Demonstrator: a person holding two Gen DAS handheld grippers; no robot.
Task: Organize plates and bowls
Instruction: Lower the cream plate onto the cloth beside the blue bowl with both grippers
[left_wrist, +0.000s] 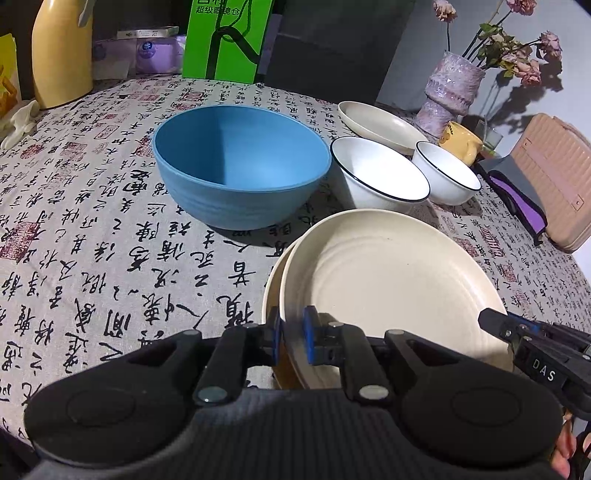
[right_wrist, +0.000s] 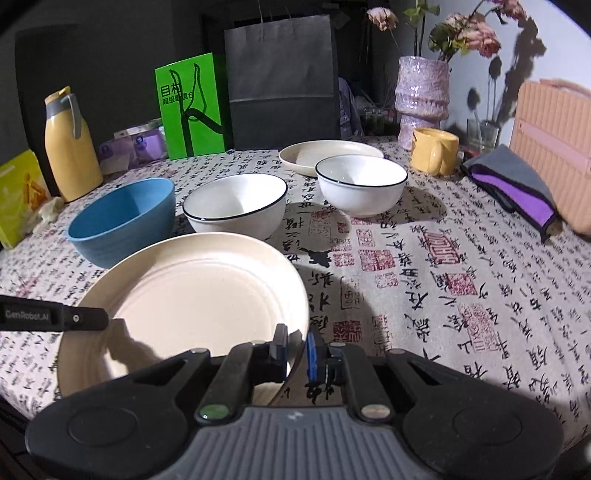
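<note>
A cream plate (left_wrist: 388, 280) (right_wrist: 199, 295) sits between both grippers, over a second cream plate (left_wrist: 271, 291) whose rim shows at the left; I cannot tell if they touch. My left gripper (left_wrist: 291, 336) is shut on the upper plate's near rim. My right gripper (right_wrist: 297, 349) is shut on its rim on the opposite side, and its tip (left_wrist: 495, 325) shows in the left wrist view. Behind stand a blue bowl (left_wrist: 240, 166) (right_wrist: 122, 218), two white dark-rimmed bowls (left_wrist: 376, 173) (left_wrist: 447, 173) and a third cream plate (left_wrist: 376, 122) (right_wrist: 328, 155).
The table (right_wrist: 461, 295) has a calligraphy-print cloth. At the back are a yellow flask (right_wrist: 72, 147), a green box (right_wrist: 192, 107), a black paper bag (right_wrist: 280, 81), a vase of flowers (right_wrist: 421, 92) and a yellow mug (right_wrist: 434, 149). A purple-grey cloth (right_wrist: 513, 184) and a pink case (right_wrist: 554, 147) lie right.
</note>
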